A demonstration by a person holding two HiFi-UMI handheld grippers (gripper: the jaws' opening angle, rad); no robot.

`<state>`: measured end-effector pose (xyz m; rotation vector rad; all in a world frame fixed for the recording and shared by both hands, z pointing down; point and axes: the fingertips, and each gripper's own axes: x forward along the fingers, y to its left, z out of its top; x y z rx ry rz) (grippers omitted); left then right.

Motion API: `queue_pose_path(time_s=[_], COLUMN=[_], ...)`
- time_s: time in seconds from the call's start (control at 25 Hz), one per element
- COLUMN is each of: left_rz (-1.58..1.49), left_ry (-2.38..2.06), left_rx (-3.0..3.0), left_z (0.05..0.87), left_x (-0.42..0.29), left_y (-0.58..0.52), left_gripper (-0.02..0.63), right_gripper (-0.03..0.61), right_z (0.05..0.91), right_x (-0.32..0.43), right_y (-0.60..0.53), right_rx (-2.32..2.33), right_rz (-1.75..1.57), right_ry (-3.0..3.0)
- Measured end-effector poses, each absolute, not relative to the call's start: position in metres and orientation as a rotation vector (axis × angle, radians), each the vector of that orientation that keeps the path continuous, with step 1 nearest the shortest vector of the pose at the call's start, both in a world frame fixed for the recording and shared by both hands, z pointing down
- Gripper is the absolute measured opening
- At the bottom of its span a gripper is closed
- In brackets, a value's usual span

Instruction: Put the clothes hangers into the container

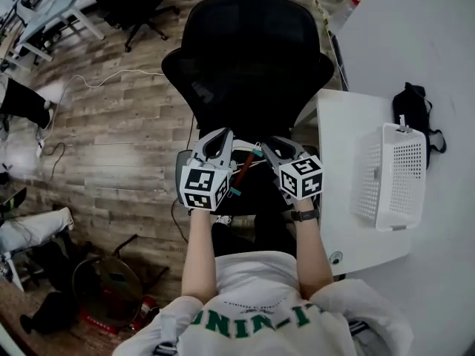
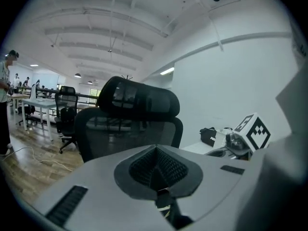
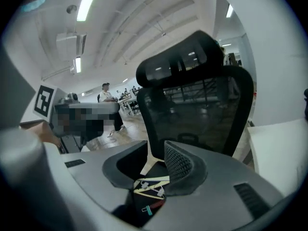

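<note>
the clothes hangers (image 3: 150, 186) are seen as a small loose pile, pale bars with clips, one red bar and a teal clip, lying on the black seat of the office chair (image 1: 249, 58). they are directly below and just in front of the right gripper (image 3: 155, 150), and in the head view the pile (image 1: 243, 167) lies between the two grippers. nothing is held yet.

the jaws of the right gripper (image 1: 271, 144) are a little apart, a narrow gap with no hanger between the pads. the jaws of the left gripper (image 2: 156, 149) are closed together on nothing; this gripper (image 1: 222, 134) is just beside the pile on its left side.

the container (image 1: 391, 175), a white perforated basket, stands on the white table (image 1: 345, 121), well apart from the right gripper on its right side, with a black bag (image 1: 415, 106) beyond it.

several things could go wrong from here. the bars are thin and are crossed over each other, so with such a narrow gap a bar could be missed or only clipped at its edge. if one hanger is lifted, a second could be dragged up by its clip and then dropped. the carry to the container passes over the space between seat and table, where a weakly held hanger could fall to the floor. the left gripper cannot help until it is opened.
</note>
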<state>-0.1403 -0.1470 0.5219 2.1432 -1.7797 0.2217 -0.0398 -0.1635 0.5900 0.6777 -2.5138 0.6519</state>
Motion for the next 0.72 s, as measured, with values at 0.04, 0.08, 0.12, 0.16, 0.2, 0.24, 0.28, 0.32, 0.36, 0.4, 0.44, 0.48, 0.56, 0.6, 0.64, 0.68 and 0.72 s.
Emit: queue_pose_path(time_s=[0.04, 0.08, 0.12, 0.16, 0.2, 0.24, 0.28, 0.32, 0.36, 0.4, 0.44, 0.48, 0.56, 0.6, 0.64, 0.68, 0.72], left_rz=[0.226, 0.232, 0.241, 0.252, 0.262, 0.269, 0.274, 0.275, 0.271, 0.262, 0.252, 0.246, 0.248, 0.249, 0.245, 0.236, 0.225], left_ry=[-1.780, -1.780, -1.780, -1.778, -1.775, -1.772, -1.768, -1.763, -1.759, -1.757, -1.757, -1.757, -1.757, -1.754, -1.752, -1.750, -1.747], left_rx=[2.121, 2.099, 2.079, 2.062, 2.046, 2.030, 2.015, 2.002, 1.993, 1.987, 1.985, 1.985, 1.982, 1.976, 1.968, 1.959, 1.949], left_z=[0.533, 0.544, 0.555, 0.566, 0.578, 0.589, 0.600, 0.612, 0.623, 0.632, 0.641, 0.650, 0.668, 0.678, 0.686, 0.695, 0.702], left_x=[-0.143, -0.145, -0.146, -0.148, -0.149, -0.150, -0.151, -0.153, -0.154, -0.156, -0.159, -0.161, -0.168, -0.172, -0.177, -0.181, -0.185], left_y=[-0.147, -0.147, -0.146, -0.146, -0.146, -0.145, -0.144, -0.144, -0.144, -0.144, -0.145, -0.145, -0.143, -0.142, -0.141, -0.139, -0.138], left_gripper=[0.014, 0.014, 0.014, 0.014, 0.014, 0.014, 0.014, 0.014, 0.014, 0.014, 0.014, 0.014, 0.014, 0.014, 0.014, 0.014, 0.014], right_gripper=[0.115, 0.128, 0.140, 0.154, 0.171, 0.186, 0.200, 0.210, 0.221, 0.230, 0.244, 0.250, 0.264, 0.270, 0.289, 0.314, 0.326], right_z=[0.609, 0.629, 0.648, 0.666, 0.684, 0.701, 0.718, 0.734, 0.750, 0.767, 0.783, 0.800, 0.832, 0.849, 0.865, 0.882, 0.899], right_x=[-0.039, -0.039, -0.039, -0.039, -0.039, -0.040, -0.041, -0.042, -0.044, -0.047, -0.049, -0.052, -0.056, -0.058, -0.060, -0.061, -0.061], right_y=[-0.164, -0.164, -0.163, -0.162, -0.159, -0.156, -0.153, -0.149, -0.146, -0.142, -0.137, -0.134, -0.130, -0.129, -0.129, -0.128, -0.127], right_rx=[0.641, 0.602, 0.564, 0.528, 0.498, 0.472, 0.449, 0.426, 0.401, 0.376, 0.354, 0.340, 0.350, 0.378, 0.417, 0.460, 0.502], right_rz=[0.659, 0.664, 0.667, 0.669, 0.672, 0.678, 0.682, 0.685, 0.689, 0.698, 0.720, 0.753, 0.830, 0.872, 0.916, 0.961, 1.005], right_ry=[-2.484, -2.455, -2.427, -2.399, -2.372, -2.347, -2.325, -2.305, -2.285, -2.266, -2.247, -2.230, -2.198, -2.181, -2.160, -2.136, -2.109])
